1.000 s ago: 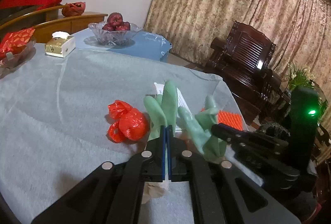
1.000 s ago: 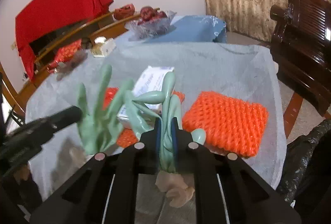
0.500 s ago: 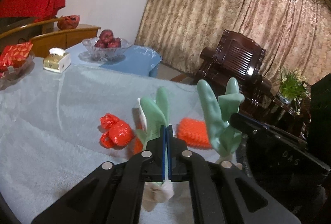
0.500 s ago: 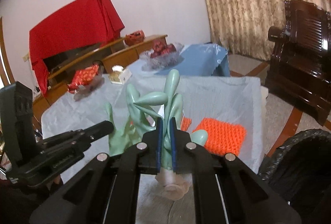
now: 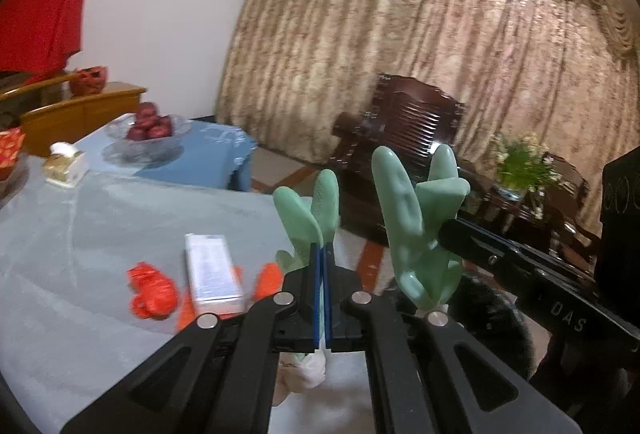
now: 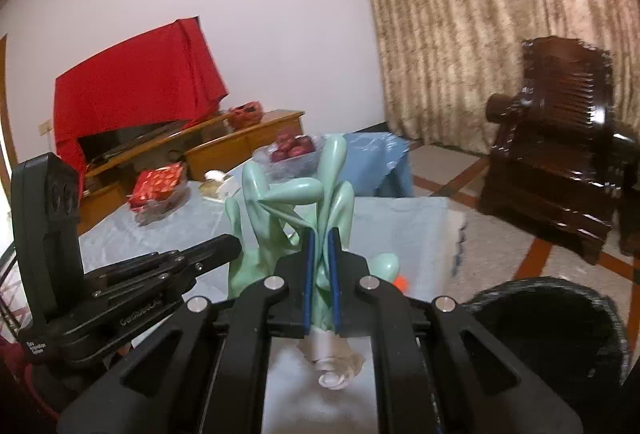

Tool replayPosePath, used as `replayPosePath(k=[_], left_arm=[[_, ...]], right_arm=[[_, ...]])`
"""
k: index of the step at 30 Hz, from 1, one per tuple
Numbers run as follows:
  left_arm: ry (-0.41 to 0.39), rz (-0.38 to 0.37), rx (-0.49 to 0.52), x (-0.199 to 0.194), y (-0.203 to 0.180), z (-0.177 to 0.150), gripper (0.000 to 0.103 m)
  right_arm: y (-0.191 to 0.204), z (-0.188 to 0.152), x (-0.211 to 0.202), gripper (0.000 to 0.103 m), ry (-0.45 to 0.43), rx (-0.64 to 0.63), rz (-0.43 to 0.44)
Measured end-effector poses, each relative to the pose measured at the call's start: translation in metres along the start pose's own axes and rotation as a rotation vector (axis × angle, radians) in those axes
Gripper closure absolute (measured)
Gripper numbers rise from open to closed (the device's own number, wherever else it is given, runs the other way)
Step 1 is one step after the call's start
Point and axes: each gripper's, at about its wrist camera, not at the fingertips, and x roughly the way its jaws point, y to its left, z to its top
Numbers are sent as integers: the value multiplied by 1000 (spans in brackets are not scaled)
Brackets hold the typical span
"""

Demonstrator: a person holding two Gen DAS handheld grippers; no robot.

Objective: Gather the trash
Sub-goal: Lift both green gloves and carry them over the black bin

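My left gripper (image 5: 322,248) is shut on a pale green rubber glove (image 5: 308,209), whose fingers stick up above the jaws and whose white cuff hangs below. My right gripper (image 6: 320,234) is shut on a second green glove (image 6: 336,189), also held up off the grey tablecloth (image 5: 100,234). In the left wrist view that second glove (image 5: 404,218) hangs just to the right. A crumpled red bag (image 5: 152,290), a white box (image 5: 212,270) and orange foam netting (image 5: 268,278) lie on the table. A black bin bag (image 6: 560,322) gapes at lower right.
A glass bowl of red fruit (image 5: 148,137) and a small gold box (image 5: 64,163) stand at the table's far side. A dish of red packets (image 6: 160,181) sits at the left. A dark wooden armchair (image 6: 560,137) stands beyond the table edge, with a potted plant (image 5: 520,165) nearby.
Both grippers have risen with their gloves, lifting them off the table and carrying them toward the table's edge and the black bin bag. The white box now lies uncovered.
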Motion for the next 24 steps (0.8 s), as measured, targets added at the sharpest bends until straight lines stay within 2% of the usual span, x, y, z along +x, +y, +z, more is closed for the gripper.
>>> replayPosePath(k=[6,13,18,24], left_arm=[[8,-92,46,19,-50,3,102],[48,-194,95,53,-110,-1,102],[82,-249,135,81,-149,-10,102],[135,-278,176,110,-179,-26,102]], right_arm=[[-43,-2,-41,97,-28,24,-109],[-99,-20,-72,97,-15,66,-240],[-133,-39,-82,97,3,110,-312],[-171,-66,-81,96,44,172,-381]])
